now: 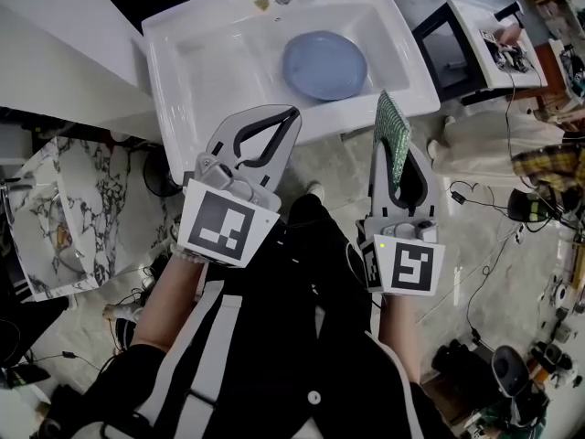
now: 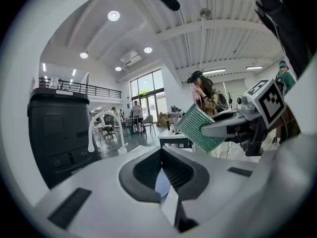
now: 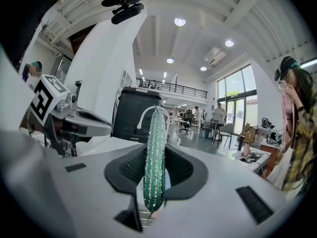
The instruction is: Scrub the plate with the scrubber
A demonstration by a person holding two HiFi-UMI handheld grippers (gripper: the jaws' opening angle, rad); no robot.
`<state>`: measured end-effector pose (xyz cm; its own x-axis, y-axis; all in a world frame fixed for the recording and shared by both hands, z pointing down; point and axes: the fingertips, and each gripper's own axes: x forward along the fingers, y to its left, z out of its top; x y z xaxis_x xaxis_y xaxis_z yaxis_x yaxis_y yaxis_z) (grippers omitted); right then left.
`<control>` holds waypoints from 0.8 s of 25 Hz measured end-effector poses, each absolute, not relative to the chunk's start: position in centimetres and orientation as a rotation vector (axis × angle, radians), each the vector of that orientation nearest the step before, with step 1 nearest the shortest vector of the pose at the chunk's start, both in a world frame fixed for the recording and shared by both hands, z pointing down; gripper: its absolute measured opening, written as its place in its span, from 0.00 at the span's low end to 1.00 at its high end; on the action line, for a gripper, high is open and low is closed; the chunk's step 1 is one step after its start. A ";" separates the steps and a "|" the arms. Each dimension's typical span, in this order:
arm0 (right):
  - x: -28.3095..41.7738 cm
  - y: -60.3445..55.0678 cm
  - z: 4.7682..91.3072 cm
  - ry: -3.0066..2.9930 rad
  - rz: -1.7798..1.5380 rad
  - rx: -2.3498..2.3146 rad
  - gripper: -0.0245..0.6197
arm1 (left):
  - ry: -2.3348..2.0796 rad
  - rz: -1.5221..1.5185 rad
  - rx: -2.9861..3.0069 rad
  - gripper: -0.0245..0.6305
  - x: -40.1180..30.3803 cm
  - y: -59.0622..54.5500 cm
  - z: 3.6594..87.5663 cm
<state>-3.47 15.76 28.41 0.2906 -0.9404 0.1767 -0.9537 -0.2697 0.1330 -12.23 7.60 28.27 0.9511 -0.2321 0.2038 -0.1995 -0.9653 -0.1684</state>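
Note:
A round blue plate point(image 1: 322, 65) lies flat in the white sink point(image 1: 192, 53), beyond both grippers. My left gripper point(image 1: 291, 115) hangs over the sink's near rim with its jaws shut and nothing between them; in the left gripper view point(image 2: 162, 151) the tips meet. My right gripper point(image 1: 400, 158) is shut on a green scrubber point(image 1: 393, 133), which stands on edge and sticks out past the jaws, just short of the sink's front right corner. In the right gripper view the scrubber point(image 3: 155, 155) fills the gap between the jaws. Seen from the left gripper, the scrubber point(image 2: 197, 128) is at the right.
A white faucet point(image 3: 146, 114) rises at the sink's back. A black bin point(image 2: 57, 133) stands to the left of the sink, and a marbled slab point(image 1: 55, 208) leans on the floor at the left. A table with devices point(image 1: 498, 39) and floor cables point(image 1: 484, 199) are at the right. A person point(image 2: 205, 93) stands beyond.

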 end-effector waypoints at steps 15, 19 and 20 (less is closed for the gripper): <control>5.7 9.7 29.9 -1.945 0.078 2.176 0.19 | 0.617 -0.352 -2.926 0.04 -5.1 3.1 28.8; 8.7 7.5 30.1 -2.026 0.089 2.096 0.19 | 0.777 -0.353 -2.992 0.04 -2.9 1.6 29.0; 9.3 6.9 30.2 -2.050 0.093 2.077 0.19 | 0.830 -0.353 -3.008 0.04 -2.6 1.1 29.0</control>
